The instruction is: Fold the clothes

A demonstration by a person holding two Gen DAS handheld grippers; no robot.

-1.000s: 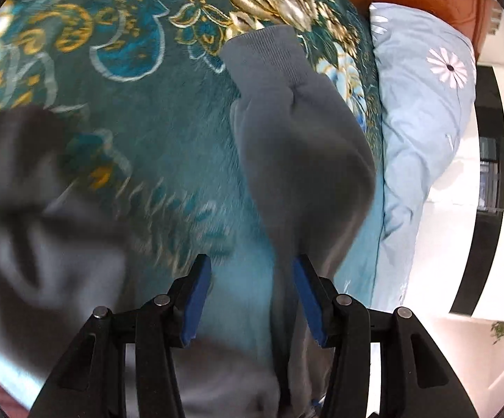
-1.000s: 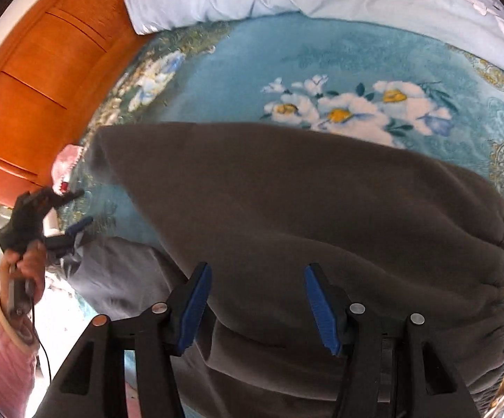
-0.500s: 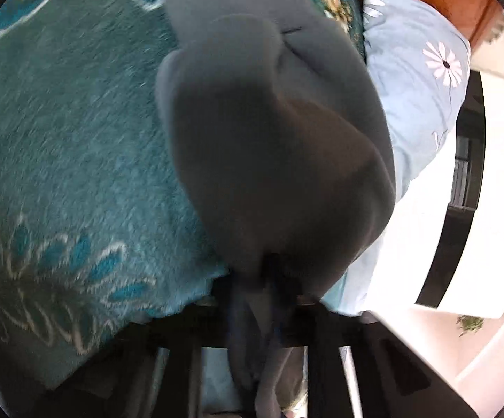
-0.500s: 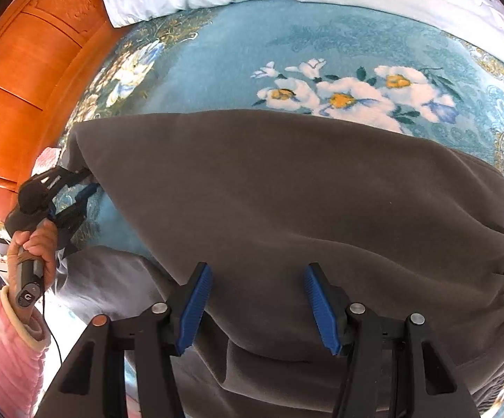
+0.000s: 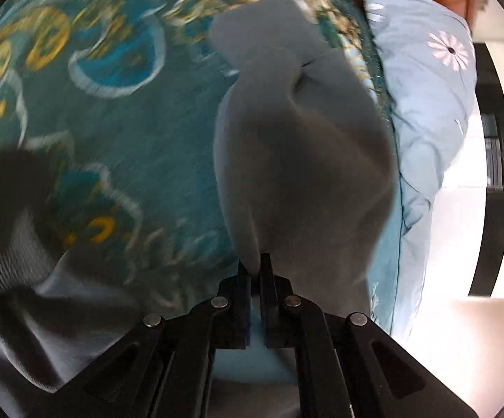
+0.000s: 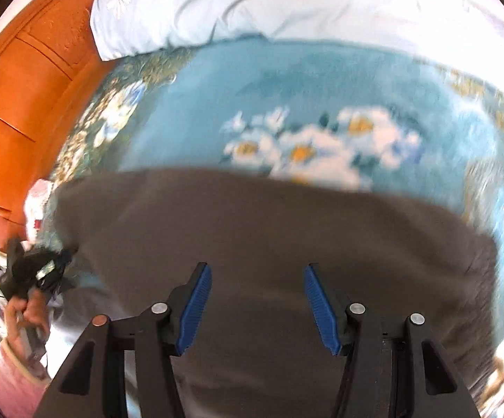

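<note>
A dark grey pair of sweatpants [image 6: 269, 244] lies on a teal floral bedspread [image 6: 286, 83]. In the left wrist view my left gripper [image 5: 256, 266] is shut on one grey trouser leg [image 5: 304, 160] and holds it lifted above the bedspread [image 5: 140, 146]; its cuff end hangs at the far end. More grey fabric [image 5: 25, 296] bunches at the lower left. In the right wrist view my right gripper [image 6: 257, 278] is open and empty just above the flat grey cloth. The left gripper [image 6: 39, 271] also shows at the far left, in a hand with a pink sleeve.
A pale blue pillow with a daisy print [image 5: 436, 80] lies along the bed's right side, and shows at the top of the right wrist view [image 6: 252, 3]. An orange wooden headboard [image 6: 18, 97] stands on the left. A white wall and a dark door frame [image 5: 492, 174] lie beyond the bed.
My left gripper has shut on the trouser leg and lifted it off the bedspread. My right gripper stayed open and drew back slightly over the grey cloth.
</note>
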